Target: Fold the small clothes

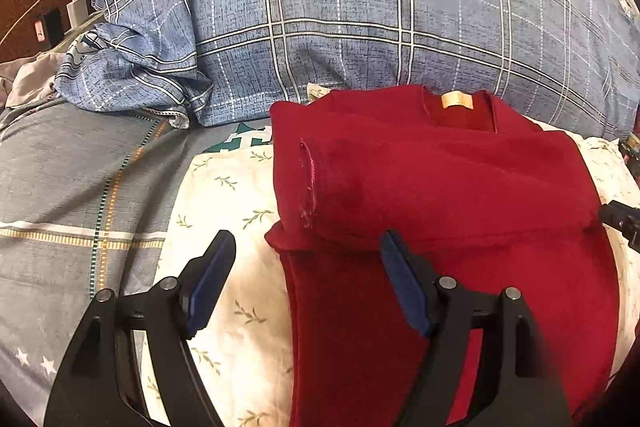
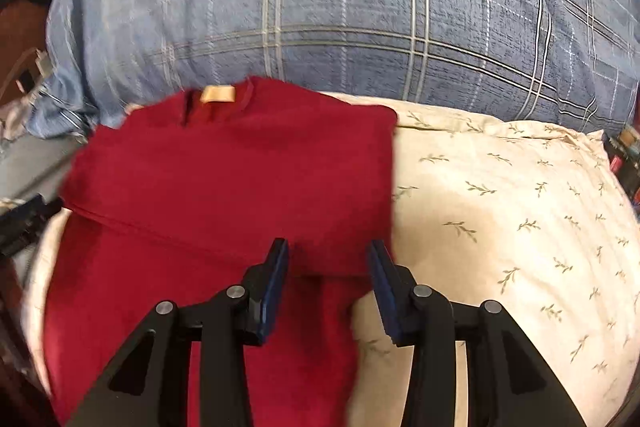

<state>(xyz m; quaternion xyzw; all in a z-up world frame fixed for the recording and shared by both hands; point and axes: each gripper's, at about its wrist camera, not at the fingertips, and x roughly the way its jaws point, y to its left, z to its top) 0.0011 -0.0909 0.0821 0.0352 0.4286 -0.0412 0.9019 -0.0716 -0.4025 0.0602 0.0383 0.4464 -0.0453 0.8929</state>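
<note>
**Left wrist view: one red top, sleeves in, both grippers off it**

Left wrist view first, and there it is: a single red top lying on the leaf-print pillow, collar and tan label towards the big blue check pillow. The sleeves look folded across the chest, the lower body still long and flat towards the camera. Left gripper hangs released, jaws wide, nothing between the pads; one finger sits over the cloth's left edge, the other over the pillow. Whether it touches, I can't tell.

Over on the right wrist view, the right gripper is also let go, jaws apart with the top's right edge showing in the gap, pads not pressing on it.

Handling call: this looks like soft, light knit, floppy, no stiffness at all, so it'll sag from any single pinch. Best bet is the two hem corners nearest the cameras, one per gripper, lifted together.

Count: one top, two grippers, one leaf-print pillow, one check pillow, one white charger far left
</note>
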